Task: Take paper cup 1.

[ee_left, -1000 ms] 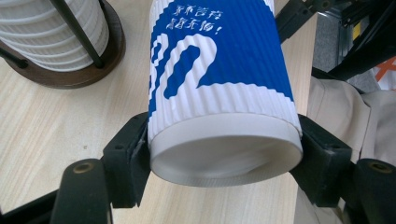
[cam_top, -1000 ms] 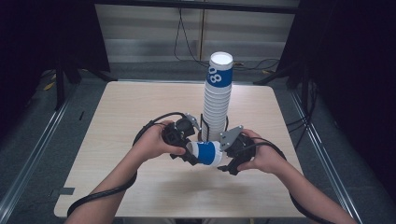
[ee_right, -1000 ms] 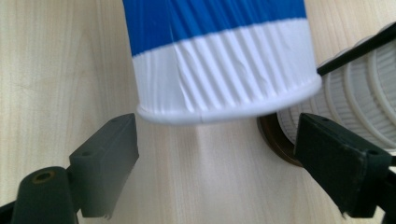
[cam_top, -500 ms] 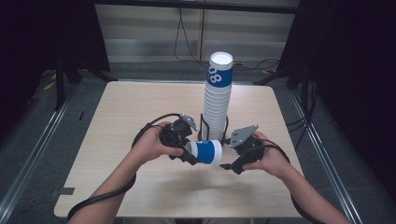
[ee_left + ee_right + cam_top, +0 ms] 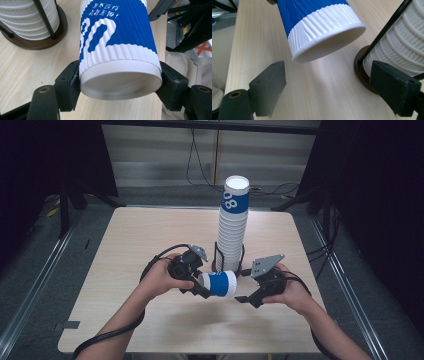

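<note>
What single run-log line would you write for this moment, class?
left gripper: shut on blue-and-white cup, held sideways | right gripper: open beside cup's mouth, apart | cup stack: upright in holder

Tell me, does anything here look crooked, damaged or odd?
Only one thing: a blue-and-white paper cup lies sideways above the table, clamped at one end by the left gripper, while the cup stack stands upright in its holder. No dents or spills show.

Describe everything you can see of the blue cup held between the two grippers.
The cup is ribbed paper, blue with white markings and white bands at both ends. It lies on its side above the table, in front of the cup stack. The left gripper clamps its closed base end. Its open rim faces the right gripper, whose jaws stand apart, not touching it.
</note>
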`<state>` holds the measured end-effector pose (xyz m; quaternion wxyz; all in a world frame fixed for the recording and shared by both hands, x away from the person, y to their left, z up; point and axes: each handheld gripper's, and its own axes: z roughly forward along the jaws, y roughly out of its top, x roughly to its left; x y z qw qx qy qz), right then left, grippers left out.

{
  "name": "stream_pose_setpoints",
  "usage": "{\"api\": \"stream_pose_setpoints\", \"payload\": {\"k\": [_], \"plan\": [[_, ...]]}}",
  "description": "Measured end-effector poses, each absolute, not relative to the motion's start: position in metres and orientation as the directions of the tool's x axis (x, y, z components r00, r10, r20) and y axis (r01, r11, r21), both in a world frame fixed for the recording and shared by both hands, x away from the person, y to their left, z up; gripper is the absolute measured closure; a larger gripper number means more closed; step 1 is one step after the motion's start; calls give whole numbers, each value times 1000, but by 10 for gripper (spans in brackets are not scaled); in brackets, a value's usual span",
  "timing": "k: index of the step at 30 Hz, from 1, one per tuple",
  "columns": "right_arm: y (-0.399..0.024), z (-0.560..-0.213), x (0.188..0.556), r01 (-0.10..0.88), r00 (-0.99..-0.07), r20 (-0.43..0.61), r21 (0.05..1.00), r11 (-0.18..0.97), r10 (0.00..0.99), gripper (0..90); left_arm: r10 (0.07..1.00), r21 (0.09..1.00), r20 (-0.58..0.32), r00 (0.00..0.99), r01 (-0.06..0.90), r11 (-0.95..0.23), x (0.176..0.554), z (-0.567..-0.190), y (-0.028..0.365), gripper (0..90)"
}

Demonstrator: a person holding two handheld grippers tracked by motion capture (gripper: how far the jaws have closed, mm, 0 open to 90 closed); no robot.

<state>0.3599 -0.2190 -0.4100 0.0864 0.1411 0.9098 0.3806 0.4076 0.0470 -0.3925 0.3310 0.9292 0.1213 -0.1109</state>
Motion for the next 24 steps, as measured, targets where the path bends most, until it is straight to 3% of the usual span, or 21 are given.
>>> {"api": "stream_pose_setpoints", "payload": {"k": [24], "plan": [[-216, -413, 360, 212, -950, 20, 777, 593, 313, 129, 143, 601, -312, 939, 311, -736, 409, -393, 48, 293]]}}
